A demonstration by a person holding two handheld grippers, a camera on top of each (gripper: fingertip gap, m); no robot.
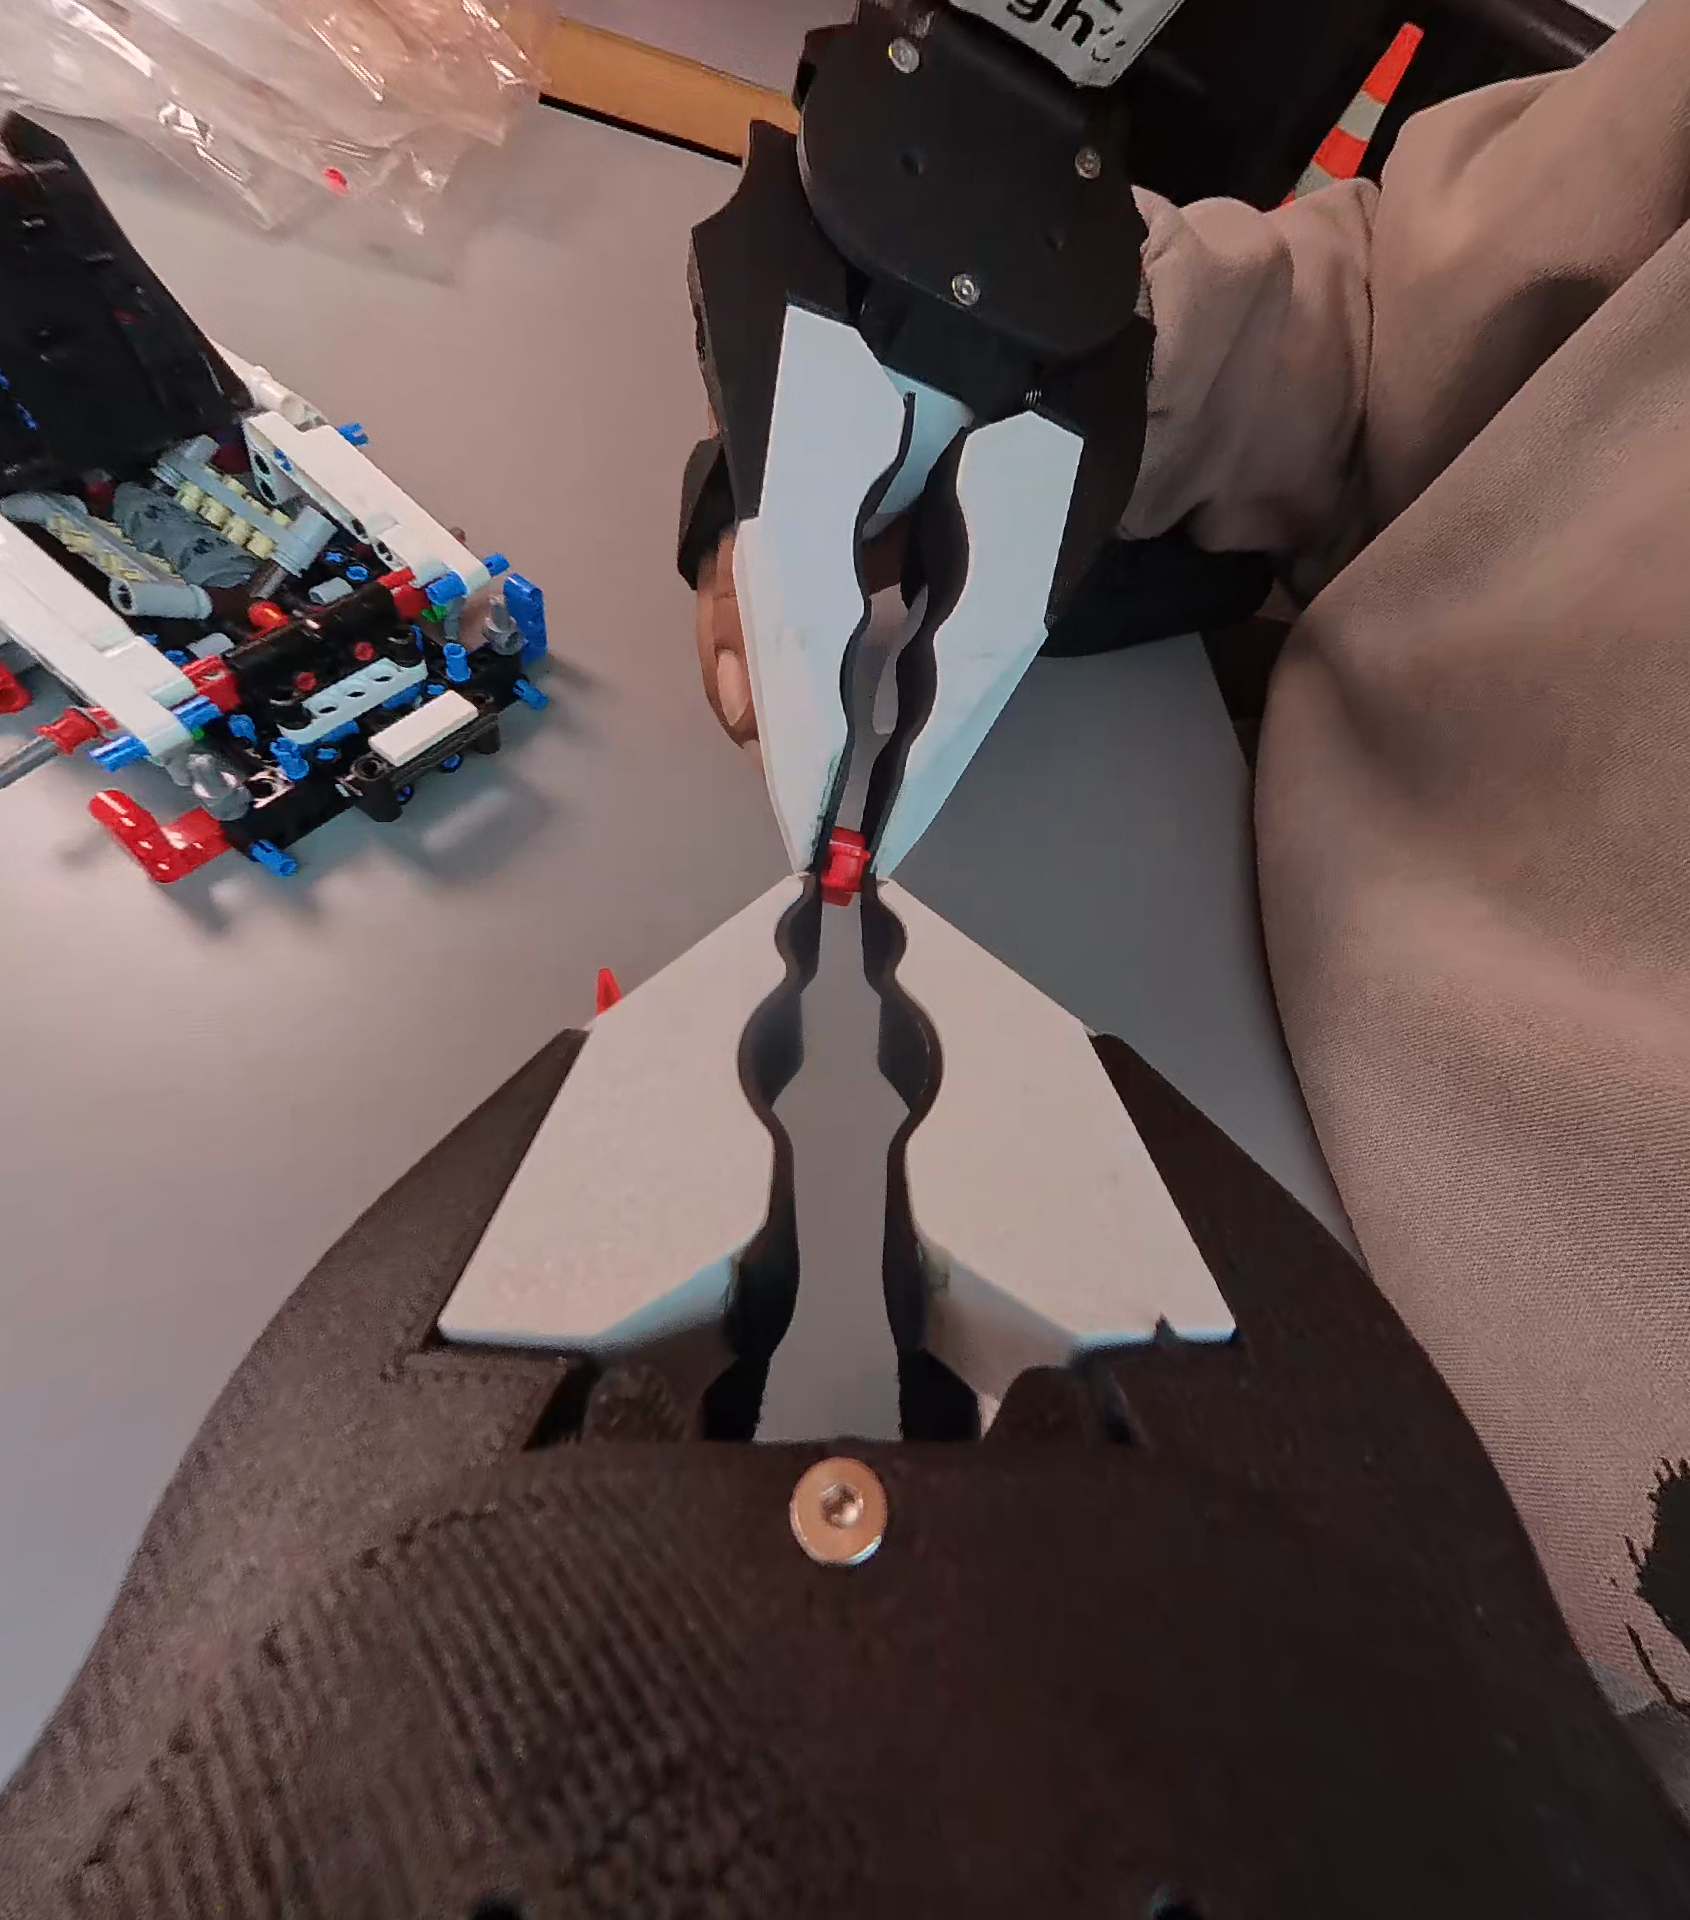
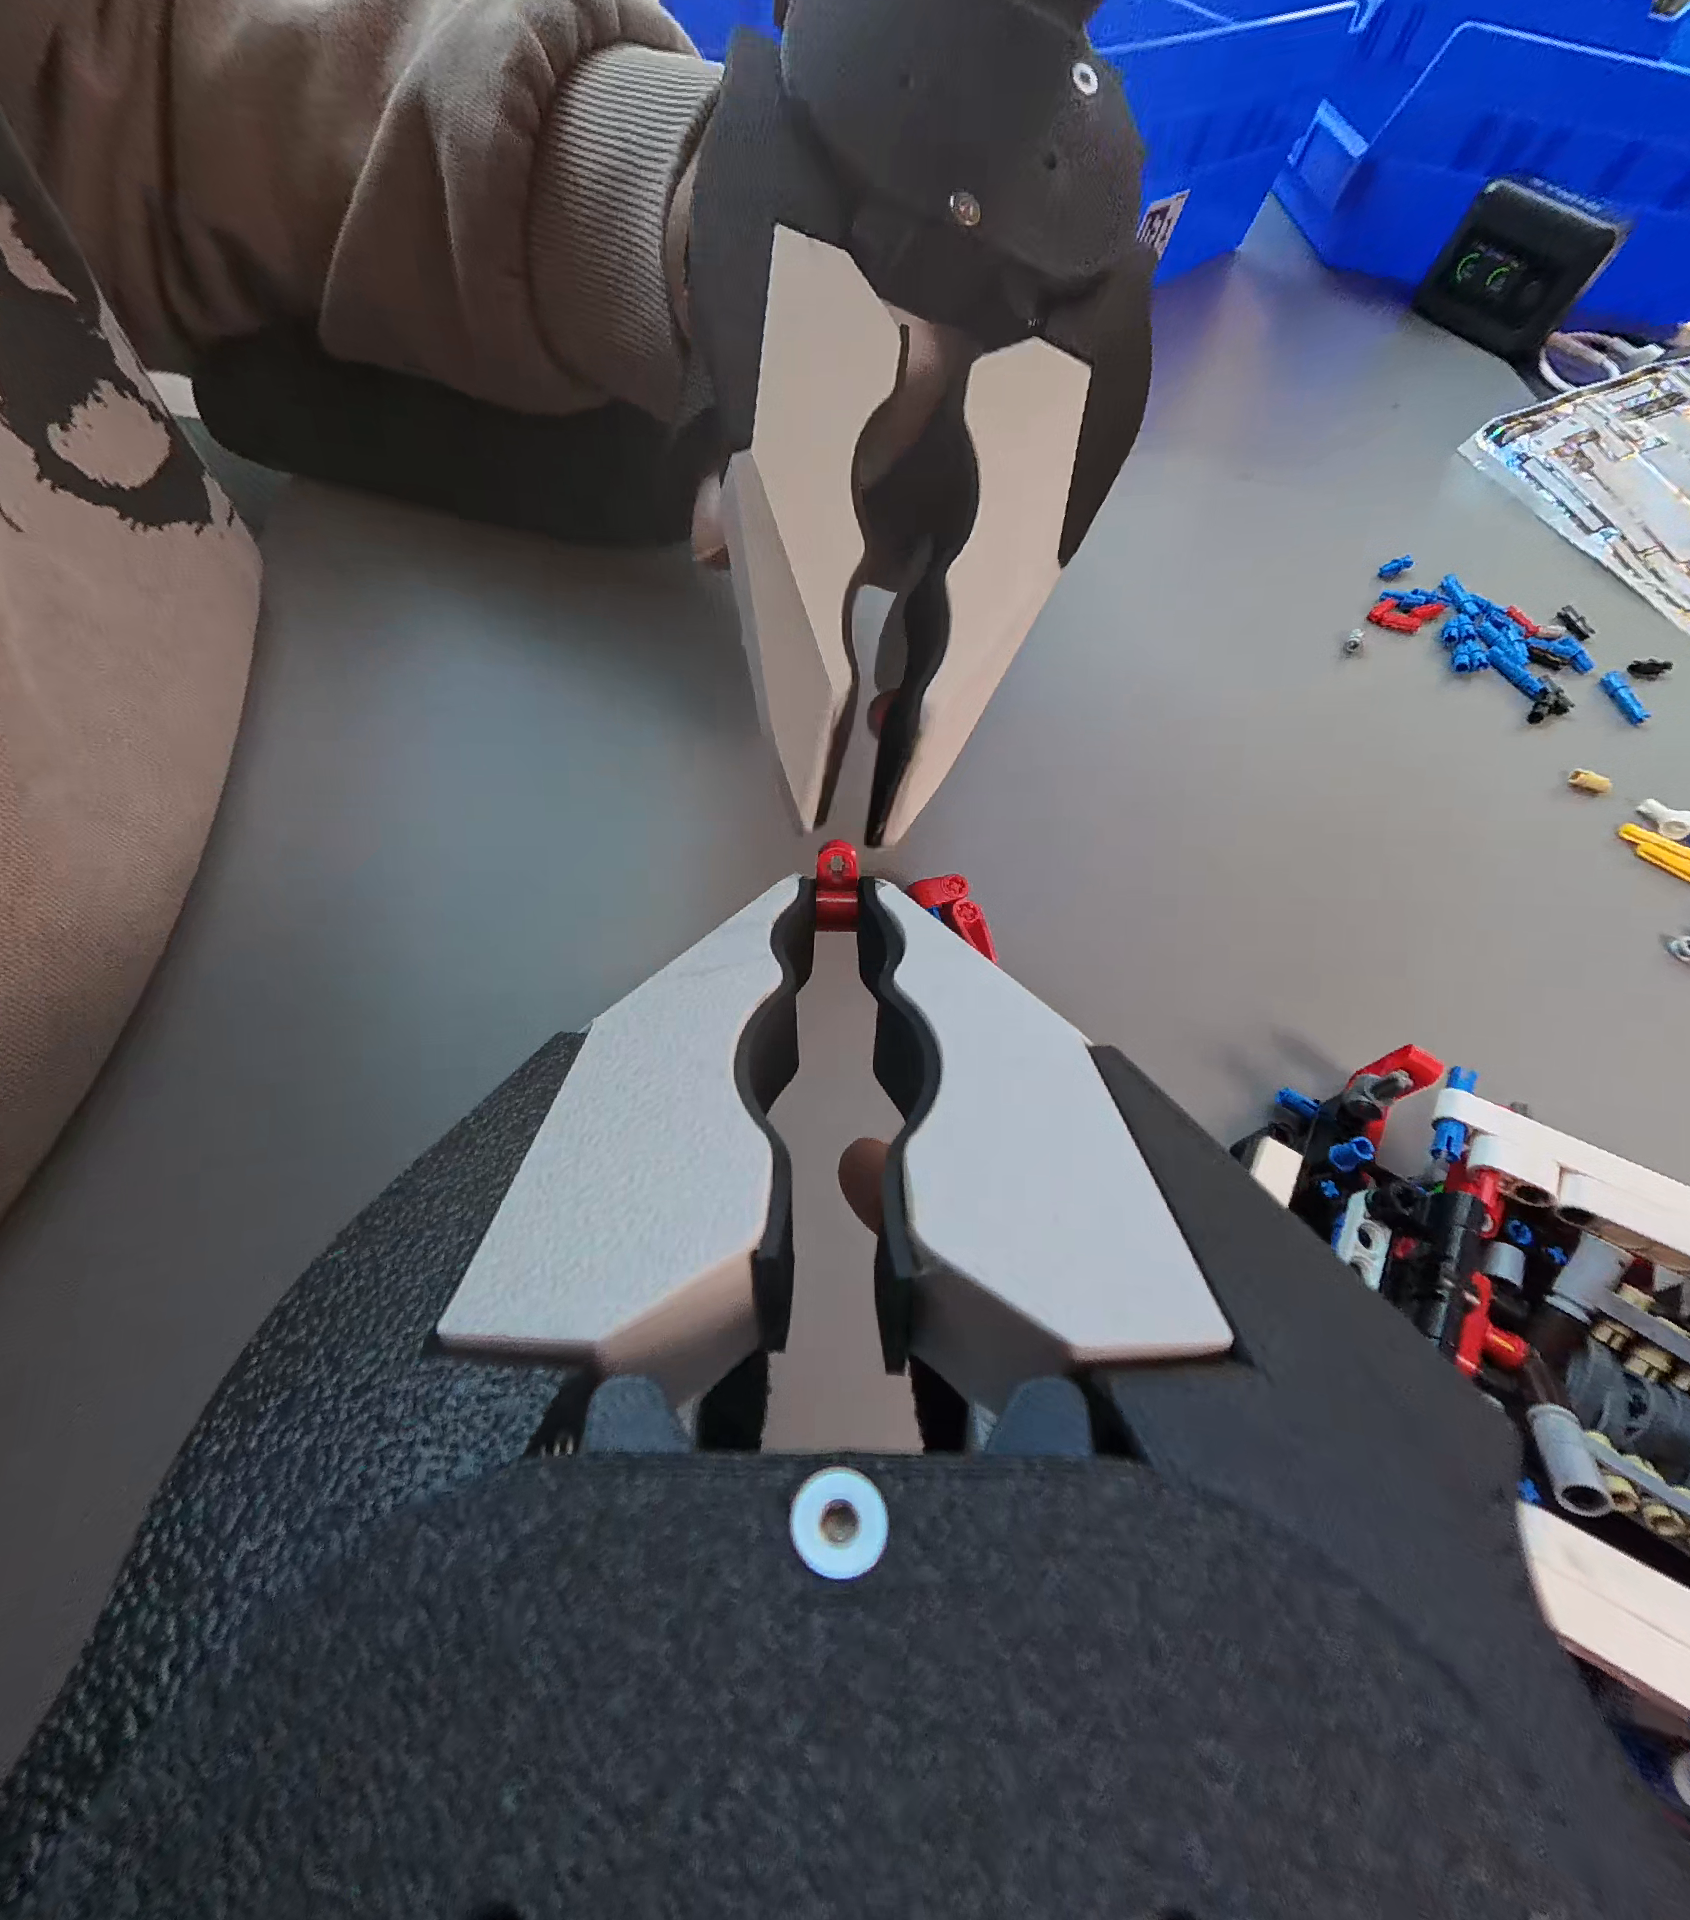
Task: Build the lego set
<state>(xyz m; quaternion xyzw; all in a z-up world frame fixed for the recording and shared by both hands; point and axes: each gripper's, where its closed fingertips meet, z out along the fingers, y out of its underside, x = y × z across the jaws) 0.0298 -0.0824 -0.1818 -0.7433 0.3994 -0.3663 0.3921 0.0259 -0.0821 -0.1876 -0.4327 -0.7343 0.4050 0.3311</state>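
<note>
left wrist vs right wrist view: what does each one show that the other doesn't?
Left wrist only: crumpled clear plastic bags and an orange traffic cone.

Right wrist only: blue plastic bins, a printed instruction booklet, and a scatter of small loose blue, red and yellow pieces.

Both: the small red connector piece between the two meeting grippers, the half-built black-and-white lego car, and the grey table.

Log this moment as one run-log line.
right gripper: shut on small red piece | left gripper: tips meet same piece, nearly shut | car model: on table, untouched
</note>
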